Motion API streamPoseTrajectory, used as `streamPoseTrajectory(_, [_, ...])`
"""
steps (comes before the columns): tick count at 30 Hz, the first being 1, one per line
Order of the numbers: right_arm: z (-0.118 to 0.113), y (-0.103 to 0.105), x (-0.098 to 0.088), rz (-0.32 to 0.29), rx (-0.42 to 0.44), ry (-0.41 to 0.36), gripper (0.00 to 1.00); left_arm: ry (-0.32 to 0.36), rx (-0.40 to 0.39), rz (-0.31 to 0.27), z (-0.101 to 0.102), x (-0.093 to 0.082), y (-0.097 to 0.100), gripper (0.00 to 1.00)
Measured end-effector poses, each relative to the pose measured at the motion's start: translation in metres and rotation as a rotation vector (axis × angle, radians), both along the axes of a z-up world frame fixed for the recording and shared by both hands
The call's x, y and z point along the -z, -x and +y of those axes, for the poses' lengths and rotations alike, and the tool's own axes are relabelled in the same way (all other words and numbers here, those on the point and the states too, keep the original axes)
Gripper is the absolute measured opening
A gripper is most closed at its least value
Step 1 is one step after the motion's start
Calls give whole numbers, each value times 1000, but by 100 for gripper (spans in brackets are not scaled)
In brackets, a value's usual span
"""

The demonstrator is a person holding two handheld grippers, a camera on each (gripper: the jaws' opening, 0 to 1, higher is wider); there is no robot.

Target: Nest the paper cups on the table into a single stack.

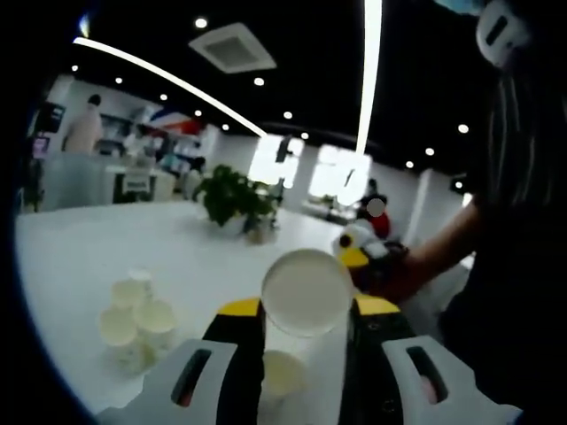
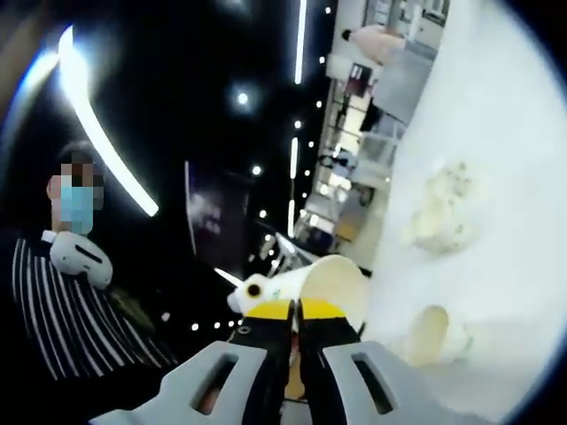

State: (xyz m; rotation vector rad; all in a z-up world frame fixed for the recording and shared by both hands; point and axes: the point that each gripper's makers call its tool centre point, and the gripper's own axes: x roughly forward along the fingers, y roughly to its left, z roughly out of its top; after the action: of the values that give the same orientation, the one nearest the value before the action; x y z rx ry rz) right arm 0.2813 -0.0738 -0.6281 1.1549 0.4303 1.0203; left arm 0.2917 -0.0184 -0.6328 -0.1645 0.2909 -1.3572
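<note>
The left gripper [image 1: 306, 310] is holding a paper cup [image 1: 306, 290] between its jaws, closed against the cup's sides, with the round base facing the camera. The right gripper [image 2: 295, 310] is showing its jaws nearly together; a cup [image 2: 335, 285] is lying just past them — whether they are pinching its rim I cannot tell. A cluster of cups [image 1: 135, 317] is standing toward the near-left edge of the white table [image 1: 80, 257], and one more [image 1: 282, 372] is sitting just below the held cup. These cups are likely handling as light, thin-walled and easily crushed — a gentle hold on the side wall near the stiffer rolled rim seems best. A potted plant [image 1: 232, 199] is standing near the table's far edge, under a dark ceiling with strip lights [image 1: 168, 78].
</note>
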Motion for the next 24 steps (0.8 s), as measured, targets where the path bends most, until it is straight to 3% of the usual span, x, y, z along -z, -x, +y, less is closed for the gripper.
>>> streamPoseTrajectory(24, [7,0,-1,1,-31,48,0,-10,-37,-45,8,4,-4,45])
